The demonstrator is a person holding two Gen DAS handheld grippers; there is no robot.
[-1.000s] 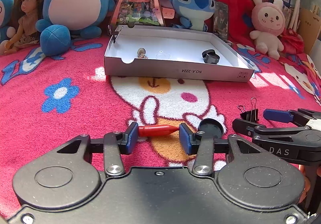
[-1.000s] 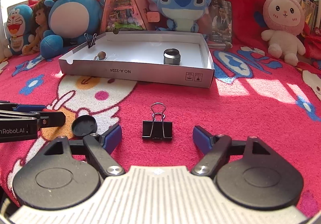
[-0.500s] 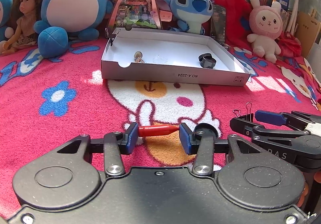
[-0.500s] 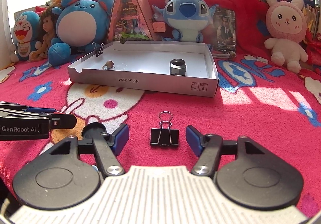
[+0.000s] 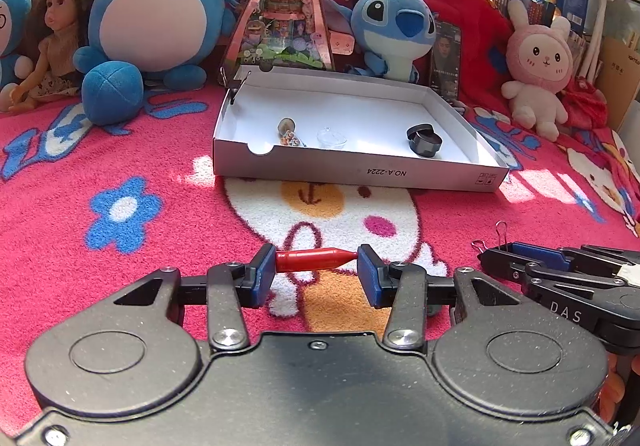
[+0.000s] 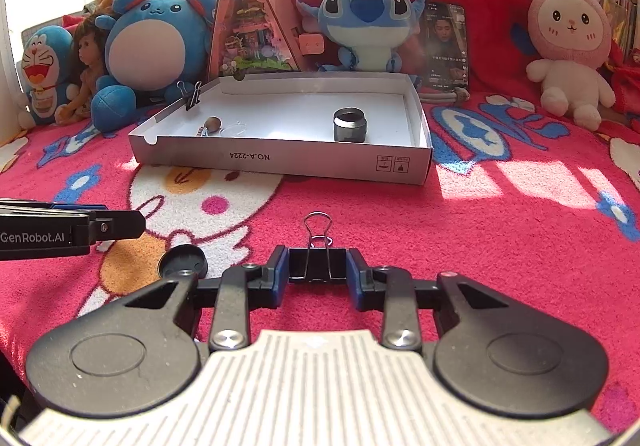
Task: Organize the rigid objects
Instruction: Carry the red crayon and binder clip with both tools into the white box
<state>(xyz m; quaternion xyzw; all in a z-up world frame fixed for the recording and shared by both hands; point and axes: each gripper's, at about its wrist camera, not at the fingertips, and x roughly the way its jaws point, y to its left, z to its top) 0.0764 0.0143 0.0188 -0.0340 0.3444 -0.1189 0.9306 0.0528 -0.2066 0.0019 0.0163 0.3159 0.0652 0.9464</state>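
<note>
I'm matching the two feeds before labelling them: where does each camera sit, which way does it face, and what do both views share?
Left wrist: on the left gripper, looking forward and down over the blanket to the white box; it grips a red pen.
Right wrist: on the right gripper, facing likewise; it has just closed on the black binder clip.
Shared: box, plush toys, and each view shows the other gripper.
</note>
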